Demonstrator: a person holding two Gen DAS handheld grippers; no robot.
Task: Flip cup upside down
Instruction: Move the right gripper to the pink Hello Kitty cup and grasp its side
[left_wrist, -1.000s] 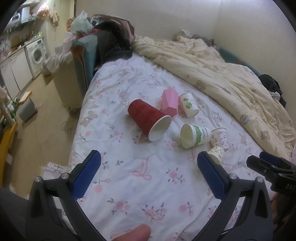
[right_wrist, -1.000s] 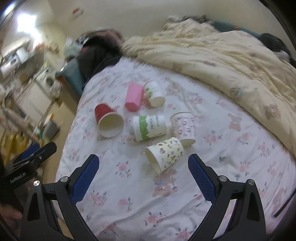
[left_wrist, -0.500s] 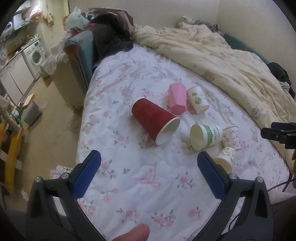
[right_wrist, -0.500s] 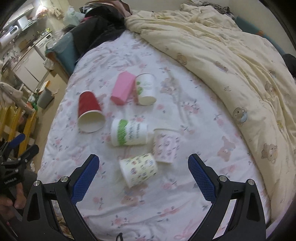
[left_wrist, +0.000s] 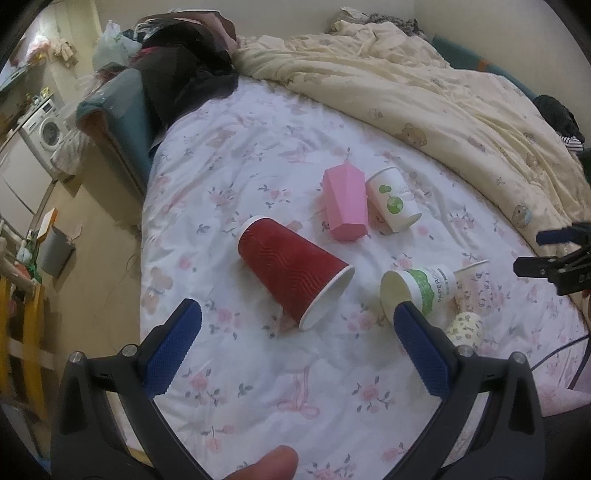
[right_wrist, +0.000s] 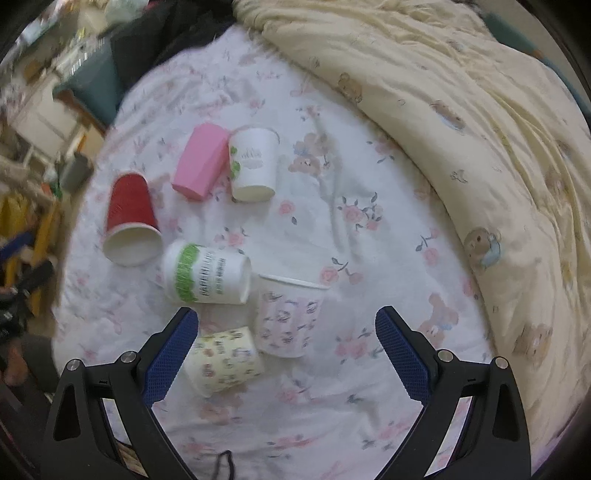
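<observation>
Several cups lie on a floral bedsheet (left_wrist: 258, 387). A red ribbed cup (left_wrist: 291, 273) lies on its side, mouth toward me; it also shows in the right wrist view (right_wrist: 130, 218). A green-banded white cup (right_wrist: 207, 273) lies on its side. A pink-patterned cup (right_wrist: 288, 317) stands upright and a yellow-patterned cup (right_wrist: 225, 360) lies beside it. A white cup with green dots (right_wrist: 253, 164) and a pink faceted cup (right_wrist: 201, 160) lie farther back. My left gripper (left_wrist: 295, 325) is open above the red cup's mouth. My right gripper (right_wrist: 286, 328) is open over the pink-patterned cup.
A cream duvet (right_wrist: 461, 110) is bunched along the right and back of the bed. Dark clothes (left_wrist: 184, 62) pile on a teal chair (left_wrist: 122, 110) at the bed's left. The bed's left edge drops to the floor, where a grey bin (left_wrist: 55, 251) stands.
Both grippers have moved forward and lower toward the cups. The left has closed in on the red cup, the right on the pink-patterned cup. The cups have not moved.
</observation>
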